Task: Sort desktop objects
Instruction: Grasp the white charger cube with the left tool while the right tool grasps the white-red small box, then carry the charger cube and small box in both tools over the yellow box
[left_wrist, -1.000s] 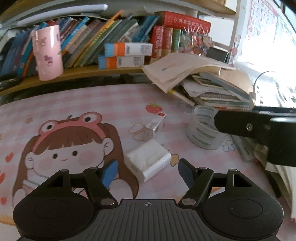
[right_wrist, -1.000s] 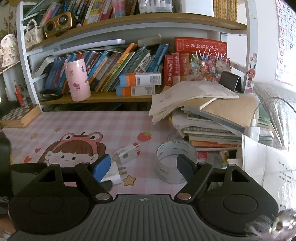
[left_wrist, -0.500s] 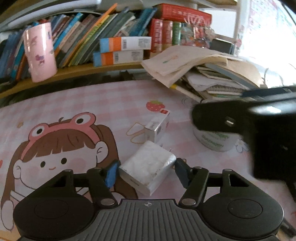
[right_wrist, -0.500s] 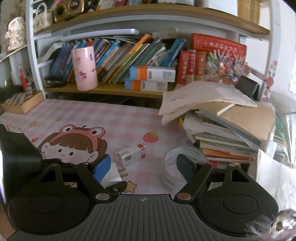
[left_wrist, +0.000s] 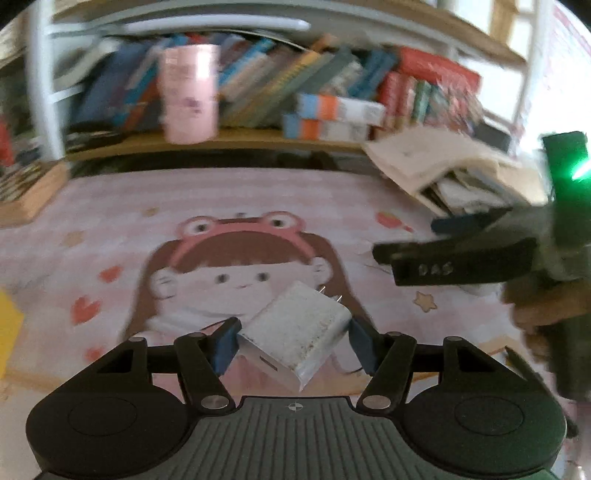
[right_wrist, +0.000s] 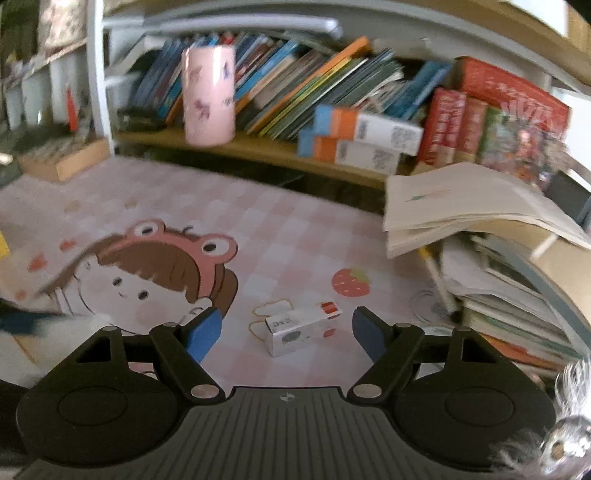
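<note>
**Charger clamped and lifted; small carton lined up next**

The left gripper (left_wrist: 293, 341) is clamped on the white wall charger (left_wrist: 295, 338), its blue pads on the two broad side faces, prongs pointing to 12 o'clock, the block held over the cartoon-girl desk mat (left_wrist: 258, 206). The charger looks rigid, compact and smooth-shelled, so it may twist if pinched near a corner; flat faces near the middle suit best.

The right gripper (right_wrist: 286, 332) has its jaws apart and empty, the small white carton (right_wrist: 301, 326) lying on the mat between and ahead of them at 12 o'clock. It looks light and crushable; take its long sides gently.
</note>
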